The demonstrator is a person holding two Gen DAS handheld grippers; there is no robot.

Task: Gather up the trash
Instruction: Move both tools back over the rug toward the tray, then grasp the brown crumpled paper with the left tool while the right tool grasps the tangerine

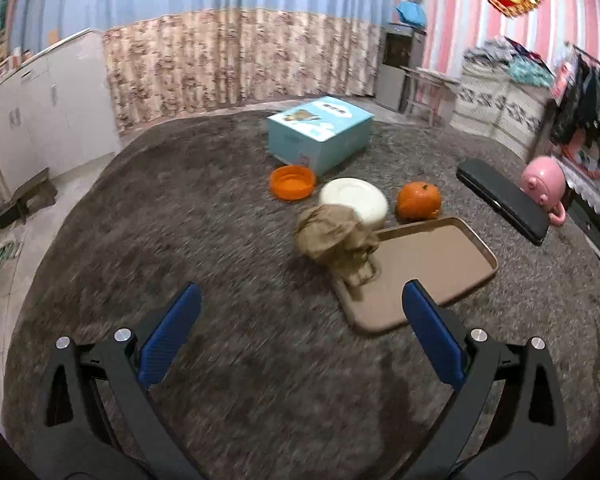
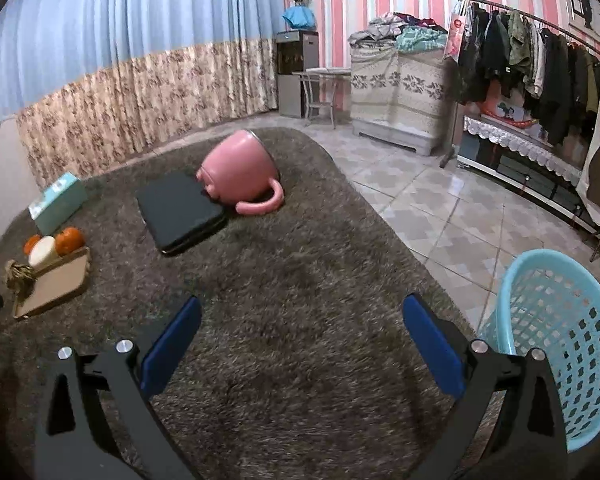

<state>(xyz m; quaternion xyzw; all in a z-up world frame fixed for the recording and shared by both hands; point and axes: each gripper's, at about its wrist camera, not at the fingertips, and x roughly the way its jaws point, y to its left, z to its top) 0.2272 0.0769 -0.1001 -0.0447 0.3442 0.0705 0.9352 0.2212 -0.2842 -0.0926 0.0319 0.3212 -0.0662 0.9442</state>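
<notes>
We hold both grippers above the brown rug [image 1: 180,208] with nothing between the fingers. The left gripper [image 1: 300,308] has its jaws spread wide, and so does the right gripper [image 2: 302,322].

The trash we take to be the crumpled brown paper [image 1: 334,240], which sits on the near left corner of the flat tan tray [image 1: 432,256], partly hanging over its edge onto the rug. Just behind it stand a white bowl [image 1: 354,200], an orange bowl [image 1: 292,182] and a pumpkin-like orange thing [image 1: 418,200], with a light blue box [image 1: 320,132] further back. The blue basket [image 2: 556,344] stands on the tiled floor by the rug's right edge, close to the right gripper, and looks like the place for the trash.

Several things could go wrong. The paper touches the white bowl, so a wide closing could catch the bowl's rim or push it. A low approach could hook the tray's lip and drag the tray. The wad is loose and may slip out on the carry across the rug, past the black case [image 2: 180,212] and the tipped pink mug [image 2: 240,172].
</notes>
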